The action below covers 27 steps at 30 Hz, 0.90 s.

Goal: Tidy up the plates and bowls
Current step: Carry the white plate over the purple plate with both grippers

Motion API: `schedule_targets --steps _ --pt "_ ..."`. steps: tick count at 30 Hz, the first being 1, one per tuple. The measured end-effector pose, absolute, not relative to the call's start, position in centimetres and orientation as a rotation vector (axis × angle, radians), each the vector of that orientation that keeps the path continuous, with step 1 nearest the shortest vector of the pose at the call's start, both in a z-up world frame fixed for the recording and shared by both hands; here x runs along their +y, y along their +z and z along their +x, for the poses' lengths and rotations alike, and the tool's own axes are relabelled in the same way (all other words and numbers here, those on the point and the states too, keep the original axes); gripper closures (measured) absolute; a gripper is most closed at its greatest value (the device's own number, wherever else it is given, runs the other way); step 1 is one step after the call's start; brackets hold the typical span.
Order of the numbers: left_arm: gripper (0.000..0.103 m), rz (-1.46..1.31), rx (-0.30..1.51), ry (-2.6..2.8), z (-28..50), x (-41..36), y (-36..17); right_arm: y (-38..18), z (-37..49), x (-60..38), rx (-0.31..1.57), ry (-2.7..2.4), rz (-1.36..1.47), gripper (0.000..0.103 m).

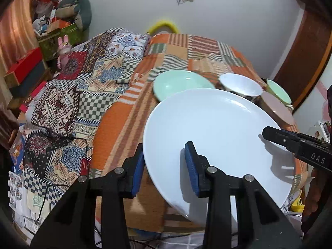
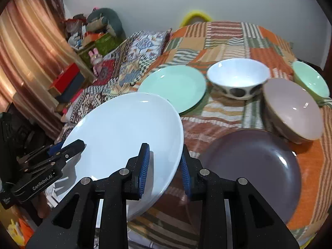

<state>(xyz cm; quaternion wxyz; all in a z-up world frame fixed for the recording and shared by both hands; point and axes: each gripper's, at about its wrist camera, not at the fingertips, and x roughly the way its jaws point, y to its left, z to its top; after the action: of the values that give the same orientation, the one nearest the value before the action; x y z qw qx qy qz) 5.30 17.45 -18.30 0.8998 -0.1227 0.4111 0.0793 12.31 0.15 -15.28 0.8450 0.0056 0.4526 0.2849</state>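
The left gripper (image 1: 164,170) and the right gripper (image 2: 165,166) each pinch the rim of the white plate (image 1: 213,145) between nearly closed blue pads, one on either side, holding it tilted clear of the desk (image 2: 217,120). The plate looks stiff, glazed and slick, probably breakable, and wide enough to want both rim grips. Just beyond the plate lies a mint plate (image 2: 176,87), beside that a white spotted bowl (image 2: 238,78); a purple plate (image 2: 253,166) lies right of the white plate. The desk wears a soft patchwork cloth; cluttered boxes stand far left of the plate
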Motion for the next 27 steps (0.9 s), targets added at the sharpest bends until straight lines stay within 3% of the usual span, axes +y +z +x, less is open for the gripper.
schedule_targets --steps 27 --pt "0.064 -0.097 0.921 -0.013 9.0 4.9 -17.7 -15.6 11.1 -12.7 0.934 0.461 0.194 0.077"
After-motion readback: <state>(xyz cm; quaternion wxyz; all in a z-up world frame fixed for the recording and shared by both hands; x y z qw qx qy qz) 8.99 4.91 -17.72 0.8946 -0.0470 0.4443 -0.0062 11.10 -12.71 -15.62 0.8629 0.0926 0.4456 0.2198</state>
